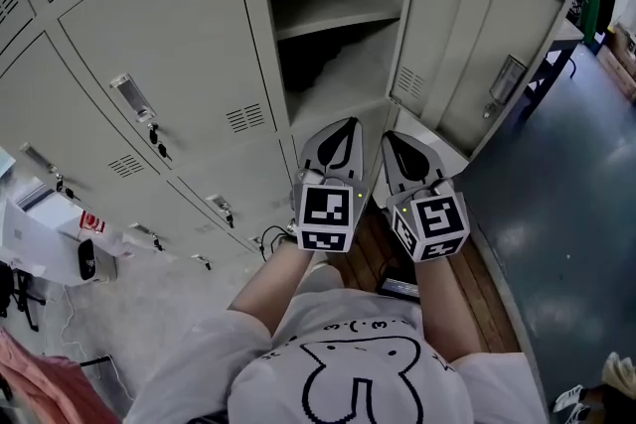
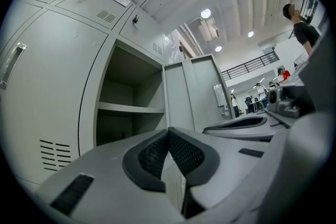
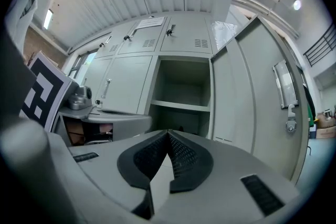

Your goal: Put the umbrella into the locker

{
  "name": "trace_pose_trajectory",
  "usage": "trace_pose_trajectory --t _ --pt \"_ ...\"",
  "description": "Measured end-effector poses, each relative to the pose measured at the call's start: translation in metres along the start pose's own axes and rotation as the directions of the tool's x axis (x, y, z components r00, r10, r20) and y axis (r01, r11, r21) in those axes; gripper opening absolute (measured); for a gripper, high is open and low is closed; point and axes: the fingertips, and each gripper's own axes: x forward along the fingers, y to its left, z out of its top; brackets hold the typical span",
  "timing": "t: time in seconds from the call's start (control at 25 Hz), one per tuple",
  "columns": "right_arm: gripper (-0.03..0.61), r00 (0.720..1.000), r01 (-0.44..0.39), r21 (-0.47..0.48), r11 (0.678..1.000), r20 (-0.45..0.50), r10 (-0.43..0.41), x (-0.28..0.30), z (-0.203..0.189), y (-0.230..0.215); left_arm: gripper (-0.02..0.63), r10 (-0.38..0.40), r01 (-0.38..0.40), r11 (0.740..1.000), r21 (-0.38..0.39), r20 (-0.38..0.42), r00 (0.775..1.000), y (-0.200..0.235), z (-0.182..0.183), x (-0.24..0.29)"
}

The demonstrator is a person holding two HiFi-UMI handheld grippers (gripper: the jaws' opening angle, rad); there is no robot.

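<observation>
Here, a row of closed lockers (image 1: 159,45) fills the left side. The left gripper (image 1: 347,123) points level at the open locker (image 1: 328,23), its jaws pressed together tip to tip with nothing between them. Under the locker's shelf (image 3: 181,106) a small dark tip (image 3: 181,128) pokes up in the lower compartment; whether it is the umbrella I cannot tell. Just beside, the right gripper (image 1: 390,136) also has its jaws closed and empty. The locker door (image 1: 477,45) stands swung open at the right.
</observation>
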Motion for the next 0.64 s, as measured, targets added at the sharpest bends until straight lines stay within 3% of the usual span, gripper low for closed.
trace_pose_trajectory --t 0.64 --pt "0.011 1.000 -0.008 -0.009 1.000 -0.001 0.008 0.0069 0.0014 0.0034 0.020 -0.011 0.011 1.000 -0.025 0.010 1.000 0.0049 -0.0004 0.0001"
